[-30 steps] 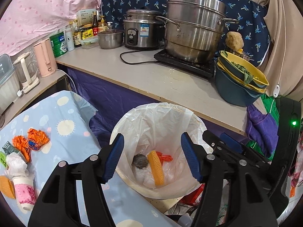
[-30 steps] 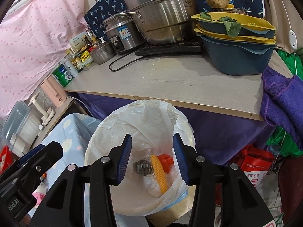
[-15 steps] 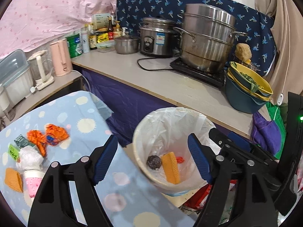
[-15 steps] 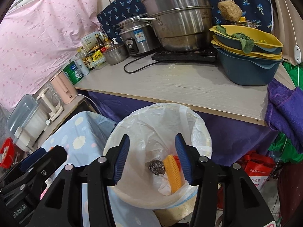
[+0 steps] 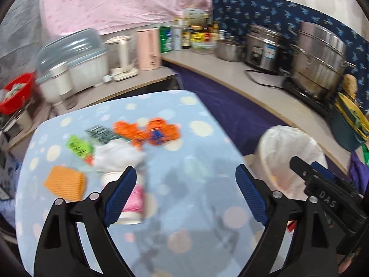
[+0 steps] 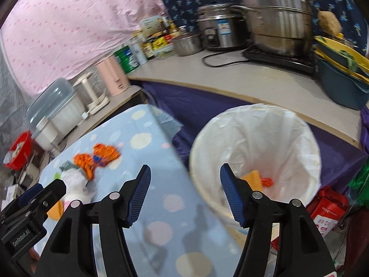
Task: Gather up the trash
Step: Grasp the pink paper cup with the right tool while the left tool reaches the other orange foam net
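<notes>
Both grippers are spread wide with nothing between their blue pads: the left gripper (image 5: 185, 192) hangs over the table's blue dotted cloth (image 5: 203, 143), the right gripper (image 6: 184, 194) straddles the table edge and the bin rim. The trash still to collect lies in a tight cluster near the left one: a paper cup (image 5: 129, 198) on its side with crumpled white tissue (image 5: 117, 154) touching its mouth, an orange ridged piece (image 5: 64, 183), orange wrappers (image 5: 150, 132) and green packets (image 5: 79, 146).

The pieces sit so close that closing on one is likely to drag a neighbour, and the cup, lying on its side, could roll out of a pinch. The wrappers look thin and may slip. The soft cloth could bunch up under the pads.

Just beside the table stands the bin lined with a white bag (image 6: 256, 152), some orange scraps at its bottom. Beyond, a counter (image 6: 253, 78) holds steel pots, a rice cooker, bottles and stacked bowls against pink and blue fabric.
</notes>
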`<state>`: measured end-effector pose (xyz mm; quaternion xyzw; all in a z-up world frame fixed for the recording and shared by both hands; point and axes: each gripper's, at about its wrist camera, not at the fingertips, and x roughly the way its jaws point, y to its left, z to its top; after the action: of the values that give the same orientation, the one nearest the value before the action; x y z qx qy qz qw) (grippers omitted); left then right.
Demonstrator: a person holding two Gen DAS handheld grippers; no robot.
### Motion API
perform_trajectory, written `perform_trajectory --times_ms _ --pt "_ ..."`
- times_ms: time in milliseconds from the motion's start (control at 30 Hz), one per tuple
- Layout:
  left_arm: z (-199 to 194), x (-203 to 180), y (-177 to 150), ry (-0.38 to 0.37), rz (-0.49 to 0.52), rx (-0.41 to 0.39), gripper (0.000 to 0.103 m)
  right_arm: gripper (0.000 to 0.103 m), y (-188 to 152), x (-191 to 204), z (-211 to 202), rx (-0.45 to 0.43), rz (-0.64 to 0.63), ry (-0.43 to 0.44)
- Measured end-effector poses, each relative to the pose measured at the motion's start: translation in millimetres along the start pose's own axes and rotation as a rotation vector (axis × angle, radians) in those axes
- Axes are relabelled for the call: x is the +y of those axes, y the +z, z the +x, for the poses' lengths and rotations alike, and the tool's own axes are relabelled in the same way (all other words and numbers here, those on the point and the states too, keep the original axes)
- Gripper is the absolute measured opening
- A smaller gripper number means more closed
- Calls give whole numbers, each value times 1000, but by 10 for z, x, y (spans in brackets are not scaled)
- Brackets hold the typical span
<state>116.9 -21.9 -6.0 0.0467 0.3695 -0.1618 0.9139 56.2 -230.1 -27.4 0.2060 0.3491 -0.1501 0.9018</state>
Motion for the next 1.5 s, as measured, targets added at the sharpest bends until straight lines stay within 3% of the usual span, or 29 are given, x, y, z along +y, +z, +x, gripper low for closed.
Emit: perform_trajectory --times_ms 300,533,933,1300,1400,1500 --pt "51 1145 -290 156 -179 76 84 71 -332 893 249 88 -127 103" --pt "76 1802 -515 223 -285 116 84 75 -565 1459 490 175 -185 172" --pt "317 2388 -605 162 -440 152 87 80 -859 2159 928 288 -260 209" --pt "798 2690 -609 130 -545 211 87 80 -952 2294 1236 339 -271 183" --pt "920 2696 -617 116 -550 222 87 69 -954 2263 1255 348 -269 186" --pt "989 2670 -620 99 -550 226 81 68 -943 2215 1220 333 -267 189"
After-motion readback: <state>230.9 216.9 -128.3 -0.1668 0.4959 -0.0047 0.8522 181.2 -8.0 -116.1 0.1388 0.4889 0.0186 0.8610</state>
